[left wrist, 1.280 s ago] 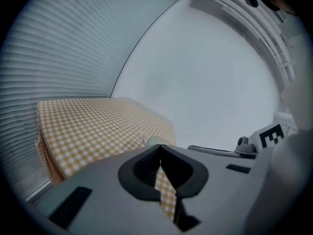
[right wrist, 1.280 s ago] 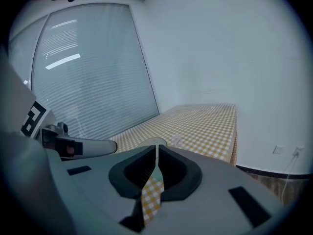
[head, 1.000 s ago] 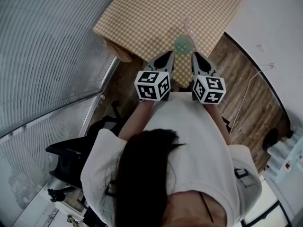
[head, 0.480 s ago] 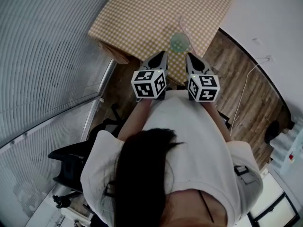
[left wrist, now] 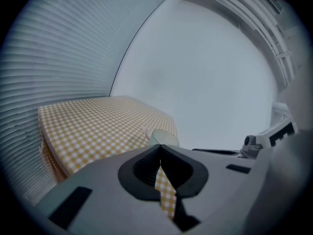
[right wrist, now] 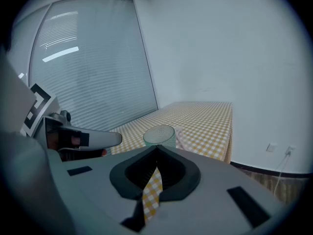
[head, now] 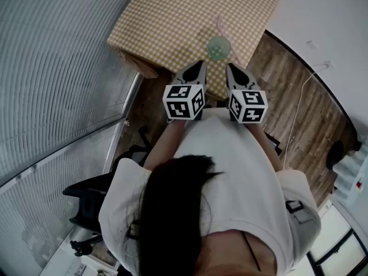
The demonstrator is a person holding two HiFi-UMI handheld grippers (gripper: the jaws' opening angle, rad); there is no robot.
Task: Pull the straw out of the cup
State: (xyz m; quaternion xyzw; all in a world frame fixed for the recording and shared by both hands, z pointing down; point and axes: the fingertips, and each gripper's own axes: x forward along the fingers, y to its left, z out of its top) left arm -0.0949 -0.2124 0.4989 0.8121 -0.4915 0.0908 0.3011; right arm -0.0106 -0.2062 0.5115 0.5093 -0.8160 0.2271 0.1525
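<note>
L gripper (head: 200, 65) & R gripper (head: 229, 67): jaws pressed together, empty, short of cup (head: 219, 47). Straw (head: 220, 27) sat in cup near bench (head: 167, 22) edge. Risk: unbraced cup could've tipped if straw got yanked sideways.

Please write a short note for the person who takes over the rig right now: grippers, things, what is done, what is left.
Left gripper: jaws shut, empty, short of the cup.
Right gripper: the same, beside the left one.
Things: the cup stands near the near edge of the checked table, with the straw in it.
Done: nothing yet.
Left: open one gripper, grip the straw, pull it out.
</note>
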